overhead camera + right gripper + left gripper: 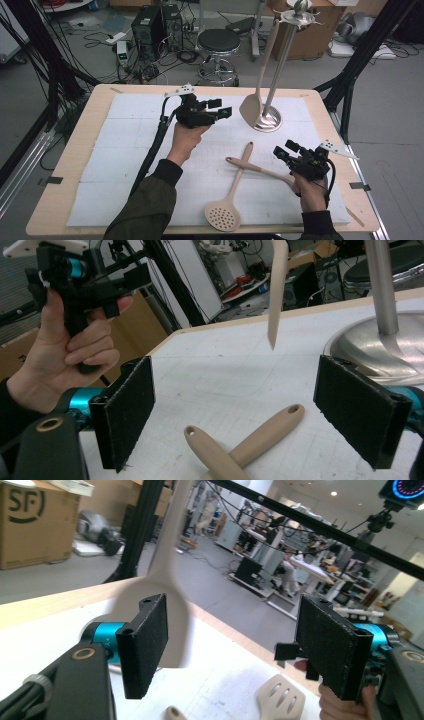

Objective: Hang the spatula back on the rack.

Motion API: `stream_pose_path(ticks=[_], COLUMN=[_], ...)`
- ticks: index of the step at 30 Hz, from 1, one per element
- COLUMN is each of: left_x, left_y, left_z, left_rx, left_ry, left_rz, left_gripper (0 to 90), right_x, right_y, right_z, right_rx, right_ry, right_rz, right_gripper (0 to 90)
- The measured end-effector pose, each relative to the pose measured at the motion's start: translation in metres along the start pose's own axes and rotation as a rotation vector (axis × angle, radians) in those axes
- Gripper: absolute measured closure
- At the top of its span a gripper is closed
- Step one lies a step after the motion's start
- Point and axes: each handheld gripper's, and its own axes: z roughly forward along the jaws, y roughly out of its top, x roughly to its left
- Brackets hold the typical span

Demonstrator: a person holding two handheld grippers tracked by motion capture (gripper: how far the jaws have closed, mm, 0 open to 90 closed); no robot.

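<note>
A beige spatula (251, 106) hangs from a hook of the steel stand (270, 121), its blade just above the base. My left gripper (222, 107) is open a short way left of that blade with nothing between its jaws; in the left gripper view the blade (177, 630) shows behind the left pad (147, 645). My right gripper (285, 149) is open at the right, above the handles of two utensils that lie crossed: a perforated skimmer (223, 215) and a slotted turner (281, 697). Both handles (265, 435) lie between and below its jaws, untouched.
White foam sheet (125, 150) covers the wooden table (75, 165). The stand's pole (281, 60) rises at the back centre-right. Beyond the table are a stool (218, 42), computer cases (150, 25), cables and black frame struts (360, 55).
</note>
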Motion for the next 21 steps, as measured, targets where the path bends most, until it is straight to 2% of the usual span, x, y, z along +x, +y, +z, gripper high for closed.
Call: stream_pose_path(ticks=[8, 21], left_x=[0.000, 0.007], left_y=[-0.011, -0.033], left_z=[-0.025, -0.058], left_rx=[-0.014, -0.021], left_ry=[0.019, 0.064], left_rz=[-0.016, -0.031], left_gripper=[30.1, 30.1], right_x=[0.008, 0.010], right_y=[0.000, -0.001], right_z=[0.007, 0.015], right_rx=[0.014, 0.035], right_ry=[0.014, 0.014], right_rz=[-0.019, -0.035], right_gripper=[15.9, 15.9])
